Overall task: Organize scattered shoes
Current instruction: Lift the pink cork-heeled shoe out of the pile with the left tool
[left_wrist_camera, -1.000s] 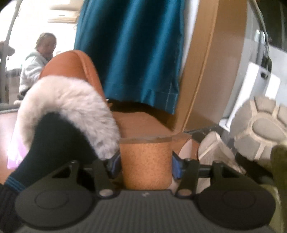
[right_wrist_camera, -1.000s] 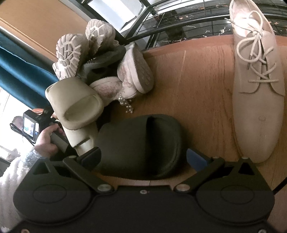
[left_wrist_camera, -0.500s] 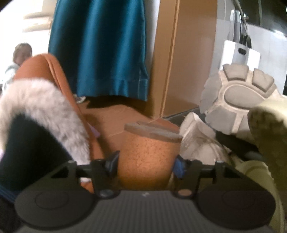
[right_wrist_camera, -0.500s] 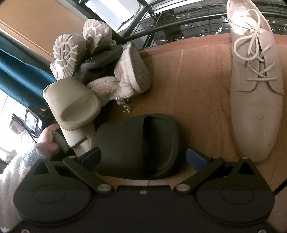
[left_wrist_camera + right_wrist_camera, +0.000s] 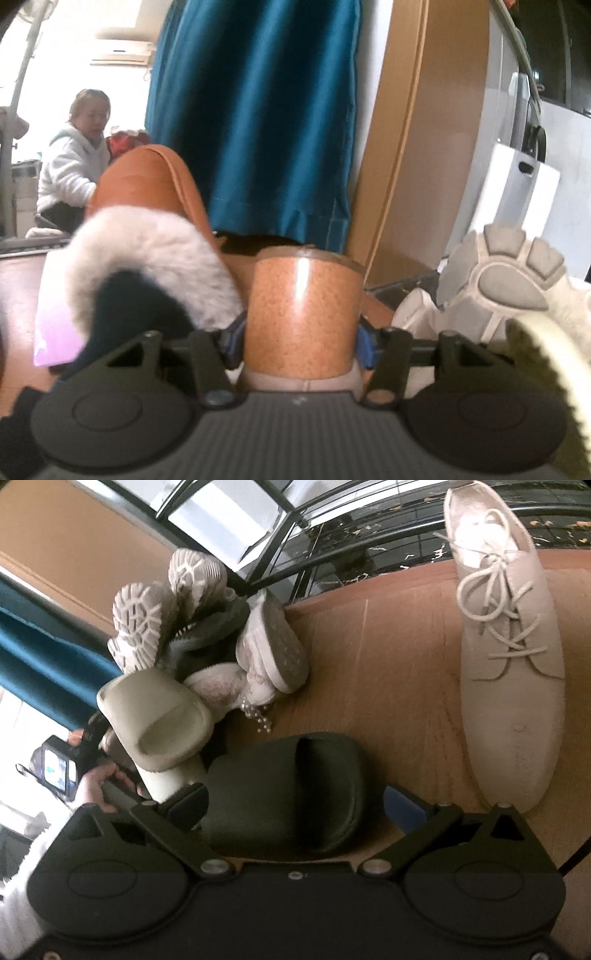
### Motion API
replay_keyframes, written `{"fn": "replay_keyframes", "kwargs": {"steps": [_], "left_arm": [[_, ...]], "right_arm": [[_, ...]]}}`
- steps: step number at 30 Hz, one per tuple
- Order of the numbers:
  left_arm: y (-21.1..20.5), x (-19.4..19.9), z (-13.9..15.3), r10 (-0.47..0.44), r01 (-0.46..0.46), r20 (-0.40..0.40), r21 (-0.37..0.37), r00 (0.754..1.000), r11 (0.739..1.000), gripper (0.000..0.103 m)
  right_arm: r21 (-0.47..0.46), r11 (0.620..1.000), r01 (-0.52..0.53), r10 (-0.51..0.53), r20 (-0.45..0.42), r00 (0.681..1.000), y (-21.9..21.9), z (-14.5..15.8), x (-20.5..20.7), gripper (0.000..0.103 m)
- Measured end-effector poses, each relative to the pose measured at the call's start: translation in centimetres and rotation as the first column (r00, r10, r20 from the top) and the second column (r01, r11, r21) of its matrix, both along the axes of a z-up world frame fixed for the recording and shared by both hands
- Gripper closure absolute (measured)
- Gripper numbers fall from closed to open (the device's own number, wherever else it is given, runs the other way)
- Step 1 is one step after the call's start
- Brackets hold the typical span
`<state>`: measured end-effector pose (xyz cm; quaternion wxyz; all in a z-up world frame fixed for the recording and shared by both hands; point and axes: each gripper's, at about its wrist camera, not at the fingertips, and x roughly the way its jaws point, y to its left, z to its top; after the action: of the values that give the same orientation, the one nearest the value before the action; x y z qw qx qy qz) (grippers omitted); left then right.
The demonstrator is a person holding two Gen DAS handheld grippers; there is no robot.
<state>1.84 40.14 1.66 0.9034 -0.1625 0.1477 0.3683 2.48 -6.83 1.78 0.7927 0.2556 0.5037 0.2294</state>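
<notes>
Our left gripper (image 5: pixel 301 338) clamps a cork block heel (image 5: pixel 303 317); our right gripper (image 5: pixel 295 805) spreads around the dark slide (image 5: pixel 284 794). Swinging the heel risks toppling the shoe pile (image 5: pixel 207 642).

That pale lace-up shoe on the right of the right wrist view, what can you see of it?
The beige lace-up shoe looks like suede or soft leather, with cream laces tied in a loose bow over several eyelet rows. It lies flat, upper showing, on the wooden floor, toe towards the camera, heel by the dark railing. It stands alone, apart from the black slide and the pile.
</notes>
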Motion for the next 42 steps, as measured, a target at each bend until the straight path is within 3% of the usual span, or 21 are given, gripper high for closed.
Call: {"fn": "replay_keyframes", "kwargs": {"steps": [5, 9, 16, 23, 28, 34, 37, 42], "left_arm": [[-1.8, -1.6, 2.0, 0.069, -0.07, 0.021, 0.079, 0.997, 0.994, 0.05], [-3.7, -2.3, 2.9, 0.075, -0.075, 0.0, 0.126, 0.997, 0.989, 0.05], [-4.6, -5.1, 5.3, 0.113, -0.114, 0.032, 0.039, 0.993, 0.993, 0.05], [-5.2, -8.4, 8.4, 0.065, -0.067, 0.045, 0.058, 0.997, 0.996, 0.05], [-6.7, -11.6, 11.4, 0.05, -0.056, 0.101, 0.06, 0.994, 0.997, 0.05], [-11.5, -13.5, 13.6, -0.102, 0.081, 0.112, 0.177, 0.988, 0.981, 0.05], [-14.8, -14.9, 13.9, -0.151, 0.122, 0.143, 0.194, 0.978, 0.974, 0.05], [-17.8, -16.9, 14.1, -0.149, 0.113, 0.197, 0.182, 0.969, 0.977, 0.05]], "right_arm": [[0.057, 0.998, 0.029, -0.032, 0.048, 0.998, -1.1, 1.5, -0.5, 0.0], [0.1, 0.993, 0.058, -0.063, 0.046, 0.997, -2.3, 2.0, -1.1, 0.0], [0.156, 0.983, 0.101, -0.115, 0.083, 0.99, -5.0, 3.3, -2.5, 0.0], [0.209, 0.97, 0.123, -0.141, 0.074, 0.987, -6.3, 3.7, -3.1, 0.0], [0.242, 0.964, 0.115, -0.145, 0.113, 0.983, -6.9, 4.5, -3.9, 0.0], [0.241, 0.957, 0.16, -0.187, 0.093, 0.978, -8.2, 3.9, -4.4, 0.0], [0.246, 0.95, 0.192, -0.219, 0.088, 0.972, -9.2, 3.9, -4.5, 0.0], [0.246, 0.943, 0.226, -0.255, 0.095, 0.962, -10.5, 3.9, -4.7, 0.0]]}}
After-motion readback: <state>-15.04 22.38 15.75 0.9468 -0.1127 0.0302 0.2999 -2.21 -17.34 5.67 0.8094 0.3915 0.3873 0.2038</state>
